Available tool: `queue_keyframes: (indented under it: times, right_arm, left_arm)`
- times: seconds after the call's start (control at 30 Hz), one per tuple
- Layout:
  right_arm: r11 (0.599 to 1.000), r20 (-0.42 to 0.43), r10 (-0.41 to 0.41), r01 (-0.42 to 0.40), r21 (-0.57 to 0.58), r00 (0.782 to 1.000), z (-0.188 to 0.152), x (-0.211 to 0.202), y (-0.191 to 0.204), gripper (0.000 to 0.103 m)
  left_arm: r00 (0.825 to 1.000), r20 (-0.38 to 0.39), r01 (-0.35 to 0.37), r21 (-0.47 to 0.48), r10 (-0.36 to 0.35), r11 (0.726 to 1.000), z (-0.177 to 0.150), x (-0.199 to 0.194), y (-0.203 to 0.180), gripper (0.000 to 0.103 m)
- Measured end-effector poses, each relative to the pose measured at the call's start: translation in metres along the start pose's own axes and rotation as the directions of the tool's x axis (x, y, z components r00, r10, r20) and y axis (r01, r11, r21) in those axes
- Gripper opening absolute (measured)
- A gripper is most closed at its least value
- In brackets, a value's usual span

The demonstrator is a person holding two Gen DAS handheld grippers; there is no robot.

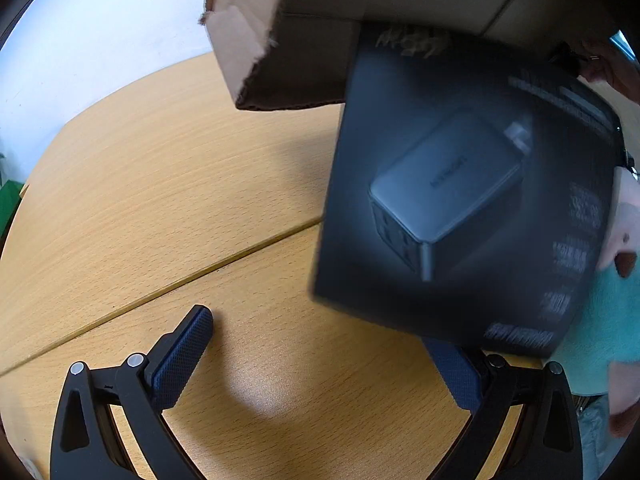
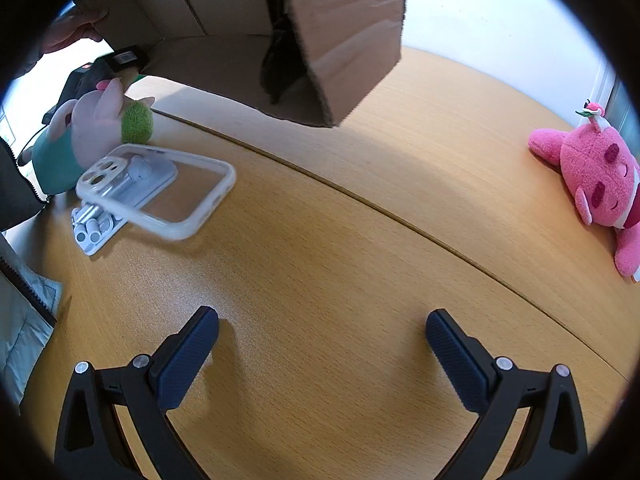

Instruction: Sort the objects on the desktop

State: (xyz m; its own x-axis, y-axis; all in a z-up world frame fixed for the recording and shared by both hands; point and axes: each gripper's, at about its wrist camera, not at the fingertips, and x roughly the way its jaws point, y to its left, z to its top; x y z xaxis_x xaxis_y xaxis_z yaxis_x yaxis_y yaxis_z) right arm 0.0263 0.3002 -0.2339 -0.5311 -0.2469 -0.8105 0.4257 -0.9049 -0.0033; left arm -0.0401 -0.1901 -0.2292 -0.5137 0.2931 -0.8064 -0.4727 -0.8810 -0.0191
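Note:
A tilted cardboard box [image 1: 320, 28] hangs above the wooden table [image 1: 160, 184], held by a hand [image 2: 72, 28]. A black charger box [image 1: 460, 200], blurred, is in mid-air below its opening, in front of my left gripper [image 1: 320, 344], which is open and empty. In the right wrist view the cardboard box [image 2: 320, 40] is at the top. A clear phone case [image 2: 160, 188], blurred, is above a white plastic item [image 2: 104, 220]. A pig plush [image 2: 92, 132] lies at the left, a pink plush [image 2: 592, 176] at the right. My right gripper [image 2: 322, 340] is open and empty.
A seam [image 2: 360, 200] runs across the table. A white wall [image 1: 100, 40] stands behind it. A person in a grey jacket [image 2: 20, 300] is at the left edge of the right wrist view.

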Motion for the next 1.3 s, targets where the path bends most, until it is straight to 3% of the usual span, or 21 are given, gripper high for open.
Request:
queue_keyframes:
  times: [1.3]
  right_arm:
    - [1.0, 0.0, -0.017, 0.017, 0.022, 1.0, -0.003, 0.001, 0.001, 0.103]
  left_arm:
    - [1.0, 0.0, -0.001, 0.002, 0.001, 1.0, 0.006, -0.002, 0.012, 0.103]
